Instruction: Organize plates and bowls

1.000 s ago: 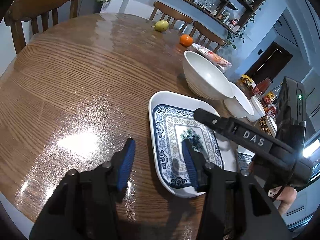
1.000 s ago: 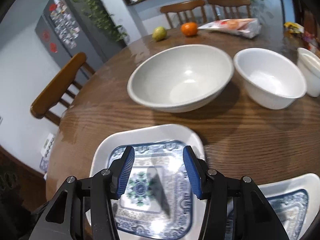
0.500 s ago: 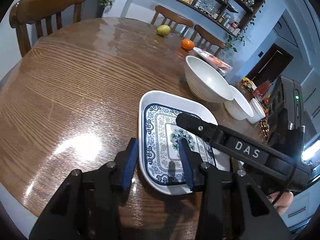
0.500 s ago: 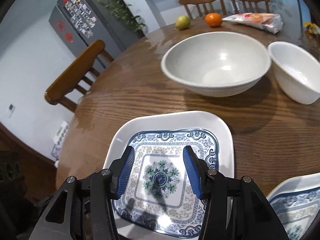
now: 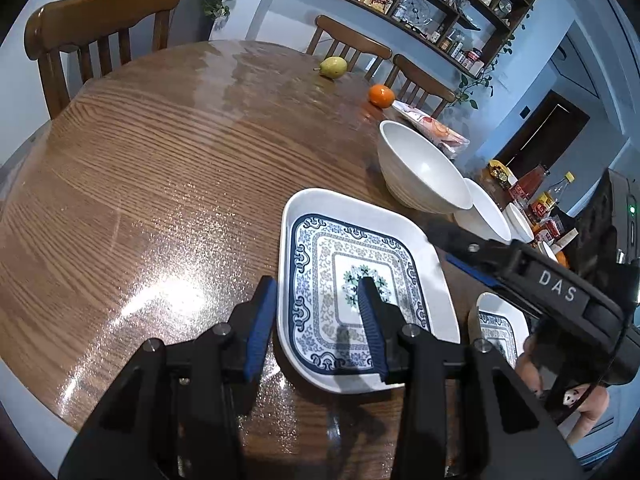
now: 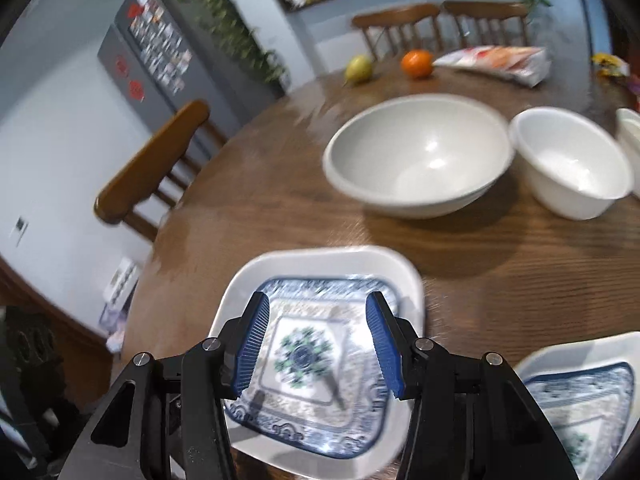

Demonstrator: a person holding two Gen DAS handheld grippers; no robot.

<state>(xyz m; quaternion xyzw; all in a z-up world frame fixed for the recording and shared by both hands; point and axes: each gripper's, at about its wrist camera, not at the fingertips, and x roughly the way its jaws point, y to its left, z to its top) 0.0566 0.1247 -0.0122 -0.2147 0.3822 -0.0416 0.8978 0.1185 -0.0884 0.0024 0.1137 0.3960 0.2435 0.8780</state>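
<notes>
Left wrist view is showing the left hand-held gripper (image 5: 318, 320) hanging spread over the near-left edge of a large square plate (image 5: 356, 248) with blue patterning — one blue pad is sitting outside the plate's rim above the wooden worktop (image 5: 160, 168), the other over the plate's floral centre, and whether either is touching cannot be told. The right hand-held gripper (image 5: 448, 246) is reaching in from the right, its tip near the plate's far-right corner.

Right wrist view, somewhat blurred, is showing that same gripper (image 6: 318, 340) with its fingers spread and nothing between them, hovering above the plate (image 6: 320, 268). A smaller plate (image 6: 580, 364) of the same pattern is lying just to the right, apart from the large one. Beyond the plates a large white bowl (image 6: 416, 156) is standing upright, a medium white bowl (image 6: 572, 160) beside it, and a third white bowl (image 6: 628, 136) is peeking in at the frame's edge. Farther back are lying a pear (image 6: 360, 68), an orange (image 6: 417, 63) and a snack packet (image 6: 496, 60).
</notes>
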